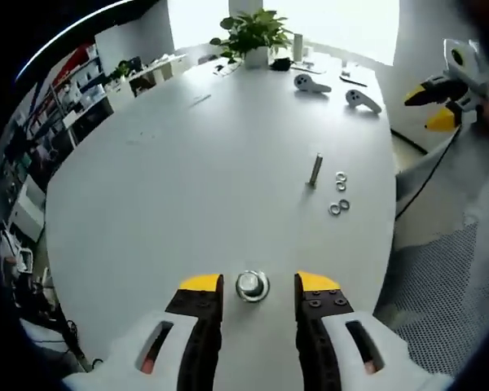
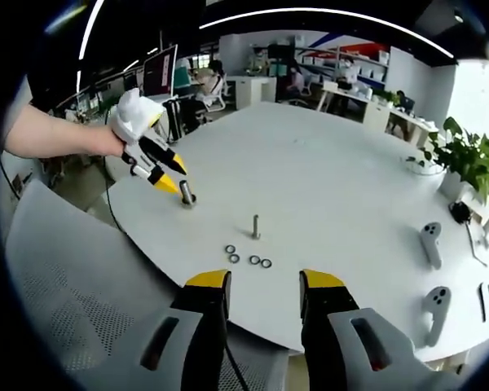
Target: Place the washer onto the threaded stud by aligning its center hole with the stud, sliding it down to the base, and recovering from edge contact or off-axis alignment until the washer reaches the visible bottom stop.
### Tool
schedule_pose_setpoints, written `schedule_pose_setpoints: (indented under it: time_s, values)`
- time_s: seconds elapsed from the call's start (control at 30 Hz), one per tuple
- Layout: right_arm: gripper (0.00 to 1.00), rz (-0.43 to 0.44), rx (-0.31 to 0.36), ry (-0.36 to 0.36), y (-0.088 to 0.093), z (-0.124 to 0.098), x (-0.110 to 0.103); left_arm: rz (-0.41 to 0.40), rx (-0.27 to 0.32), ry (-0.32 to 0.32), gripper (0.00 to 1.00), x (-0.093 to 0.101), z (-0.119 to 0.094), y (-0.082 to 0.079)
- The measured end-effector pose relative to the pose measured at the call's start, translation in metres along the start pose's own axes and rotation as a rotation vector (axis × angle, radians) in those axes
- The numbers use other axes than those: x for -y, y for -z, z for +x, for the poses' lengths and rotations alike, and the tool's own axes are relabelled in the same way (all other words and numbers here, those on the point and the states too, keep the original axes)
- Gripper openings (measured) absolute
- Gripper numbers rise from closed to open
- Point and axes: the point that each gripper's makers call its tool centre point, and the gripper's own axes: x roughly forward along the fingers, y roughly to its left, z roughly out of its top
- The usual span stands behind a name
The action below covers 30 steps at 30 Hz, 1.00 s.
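Note:
A short metal stud with a round flange (image 1: pixel 252 286) stands near the table's edge, between the yellow tips of my left gripper (image 1: pixel 258 283), which is open with a gap on each side. From the right gripper view, the same stud (image 2: pixel 186 193) sits just at the tips of the left gripper (image 2: pixel 169 173), held by a person's hand. A taller threaded stud (image 1: pixel 315 169) (image 2: pixel 256 226) stands upright mid-table. Several loose washers (image 1: pixel 340 205) (image 2: pixel 244 258) lie flat beside it. My right gripper (image 2: pixel 263 283) (image 1: pixel 437 104) is open and empty, off the table's edge, well short of the washers.
The white oval table (image 1: pixel 187 179) (image 2: pixel 326 187) carries two white controllers (image 1: pixel 334 90) (image 2: pixel 432 269) and a potted plant (image 1: pixel 251 37) (image 2: pixel 464 159) at its far end. A grey mesh chair (image 2: pixel 73 277) (image 1: pixel 444 285) stands by the near edge. Desks and seated people fill the room behind.

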Motion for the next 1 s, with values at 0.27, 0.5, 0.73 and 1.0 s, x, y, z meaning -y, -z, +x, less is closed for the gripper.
schedule_pose_setpoints:
  time_s: [0.27, 0.5, 0.73, 1.0]
  values:
    - [0.36, -0.002, 0.002, 0.003, 0.000, -0.001, 0.000, -0.139, 0.130, 0.008, 0.33, 0.021, -0.037, -0.007]
    - [0.36, -0.001, -0.007, 0.000, 0.002, 0.000, 0.000, -0.234, 0.205, 0.017, 0.33, 0.043, -0.056, -0.003]
    - [0.36, -0.013, -0.018, -0.011, 0.003, 0.001, -0.004, -0.271, 0.267, 0.030, 0.33, 0.070, -0.081, -0.011]
    - [0.36, -0.012, -0.033, -0.026, 0.006, 0.002, -0.007, -0.278, 0.313, 0.007, 0.34, 0.082, -0.108, -0.018]
